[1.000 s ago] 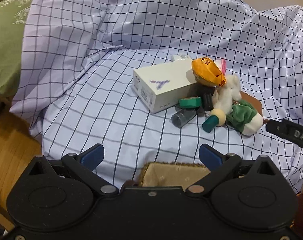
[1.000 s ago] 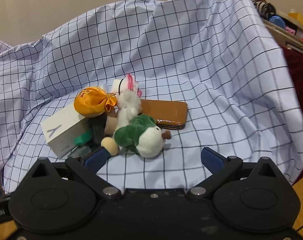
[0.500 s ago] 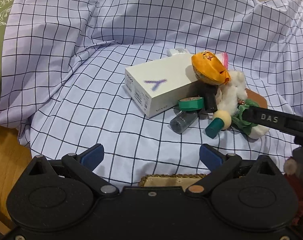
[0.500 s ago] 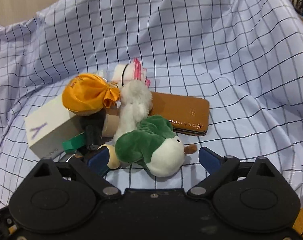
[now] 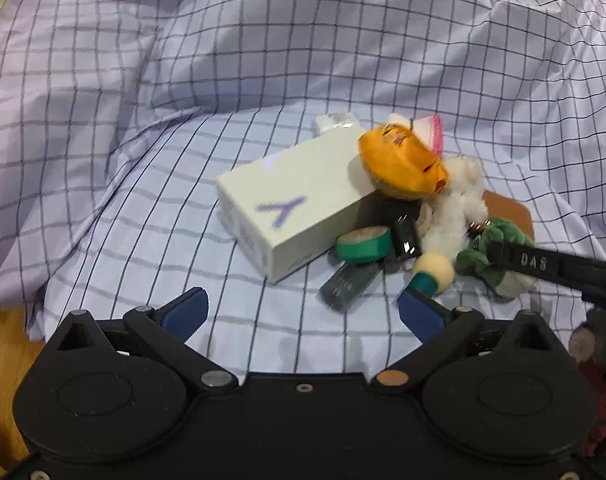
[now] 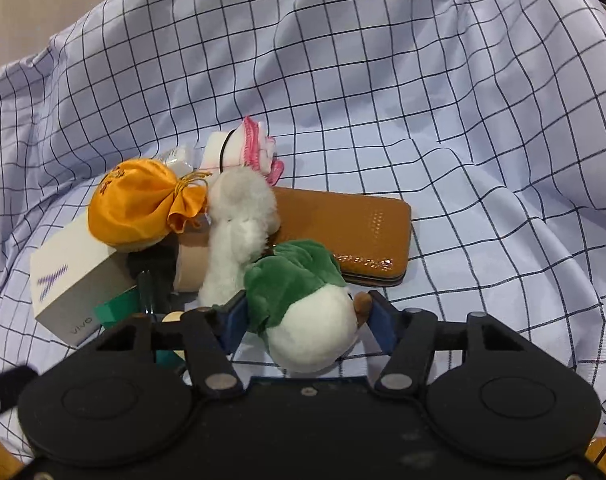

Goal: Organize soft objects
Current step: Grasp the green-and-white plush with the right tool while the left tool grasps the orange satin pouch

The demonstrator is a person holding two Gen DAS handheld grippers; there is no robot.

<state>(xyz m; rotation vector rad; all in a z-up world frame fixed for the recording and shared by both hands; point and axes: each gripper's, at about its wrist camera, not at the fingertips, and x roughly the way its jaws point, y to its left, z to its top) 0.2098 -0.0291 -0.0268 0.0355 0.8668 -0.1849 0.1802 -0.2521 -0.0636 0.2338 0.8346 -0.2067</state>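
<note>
A green and white plush toy (image 6: 303, 300) lies at the near end of a pile on the checked cloth (image 6: 423, 100). My right gripper (image 6: 307, 316) is closing on it, the toy between its jaws and both pads touching its sides. In the left wrist view, one right finger (image 5: 543, 264) crosses the same plush toy (image 5: 483, 256). A fluffy white plush (image 6: 239, 220) and an orange drawstring pouch (image 6: 139, 208) lie just behind. My left gripper (image 5: 303, 312) is open over bare cloth, short of the pile, nothing between its fingers.
A white box (image 5: 291, 204) carries the orange pouch (image 5: 403, 168) on its far end. A green tape roll (image 5: 363, 244), a dark bottle (image 5: 347, 284) and a green-capped stick (image 5: 427, 276) lie beside it. A brown wallet (image 6: 343, 228) and pink-edged cloth (image 6: 247, 148) sit behind.
My right gripper came down onto the pile and its jaws narrowed around the green and white plush toy. My left gripper moved towards the pile; the woven basket at its lower edge left view.
</note>
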